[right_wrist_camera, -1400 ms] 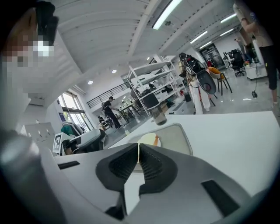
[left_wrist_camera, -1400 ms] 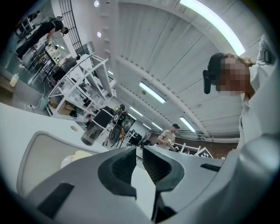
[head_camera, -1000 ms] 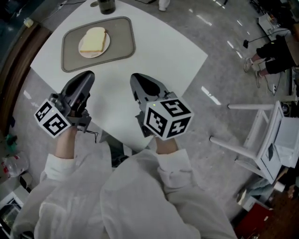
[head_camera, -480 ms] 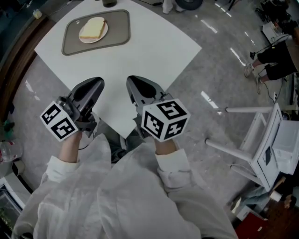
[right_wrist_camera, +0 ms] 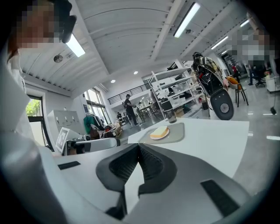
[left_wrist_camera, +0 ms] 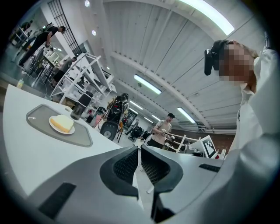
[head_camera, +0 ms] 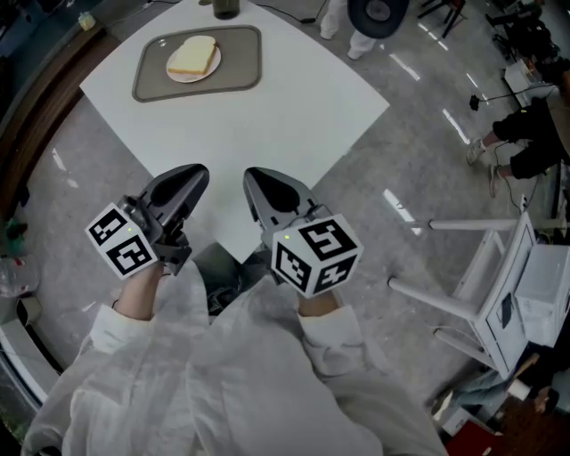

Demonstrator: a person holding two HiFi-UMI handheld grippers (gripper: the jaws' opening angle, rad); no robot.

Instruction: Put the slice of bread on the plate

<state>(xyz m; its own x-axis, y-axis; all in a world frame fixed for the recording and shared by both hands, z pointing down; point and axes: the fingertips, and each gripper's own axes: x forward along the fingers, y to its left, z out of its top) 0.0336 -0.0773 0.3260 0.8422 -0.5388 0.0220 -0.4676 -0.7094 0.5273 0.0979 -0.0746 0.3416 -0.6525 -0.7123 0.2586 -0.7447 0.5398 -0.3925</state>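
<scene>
bread (head_camera: 192, 56) lies on the plate (head_camera: 214, 69), on the tray (head_camera: 242, 64), at the table's (head_camera: 267, 125) far side. left gripper (head_camera: 196, 173) and right gripper (head_camera: 255, 176): jaws fully closed, holding nothing, over the near corner.

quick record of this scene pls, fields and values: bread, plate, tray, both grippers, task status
bread: one slice of bread, lying on the plate
plate: small round plate, sitting on the tray
tray: grey tray, at the far side of the white table
other: dark cup just beyond the tray
left: left gripper shut, nothing between its jaws, by the table's near corner
right: right gripper shut, nothing between its jaws, beside the left one
task status: bread is on the plate, both grippers well away from it
</scene>
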